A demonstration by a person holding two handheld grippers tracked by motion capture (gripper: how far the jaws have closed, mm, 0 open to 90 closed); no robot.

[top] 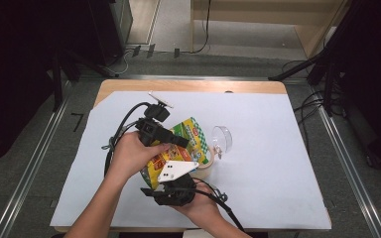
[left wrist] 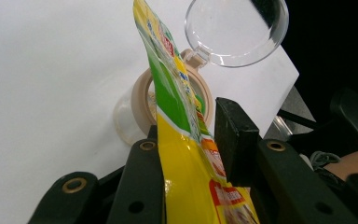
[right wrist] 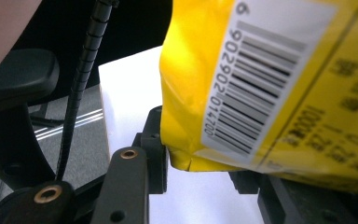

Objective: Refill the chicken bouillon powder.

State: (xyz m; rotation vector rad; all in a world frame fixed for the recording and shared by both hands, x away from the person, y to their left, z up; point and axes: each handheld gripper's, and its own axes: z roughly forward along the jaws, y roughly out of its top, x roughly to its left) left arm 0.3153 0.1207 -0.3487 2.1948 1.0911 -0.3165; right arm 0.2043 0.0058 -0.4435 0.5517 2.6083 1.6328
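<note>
A yellow and green snack bag (top: 192, 136) hangs tilted over a clear jar with a beige rim (top: 207, 166). The jar's clear hinged lid (top: 222, 138) stands swung open. From the left, my left gripper (top: 178, 141) is shut on the bag's upper part. From below, my right gripper (top: 173, 178) is shut on its lower end. In the left gripper view the bag (left wrist: 177, 93) runs up between the black jaws of the left gripper (left wrist: 189, 135), with the jar rim (left wrist: 142, 100) and lid (left wrist: 235, 30) behind it. The barcode side of the bag (right wrist: 270, 84) sits between the jaws of the right gripper (right wrist: 200, 158).
A white sheet (top: 268, 173) covers the wooden table (top: 129, 85). Black cables trail from both grippers across it. Dark stands and floor cables lie around the table, and metal rails run along both sides.
</note>
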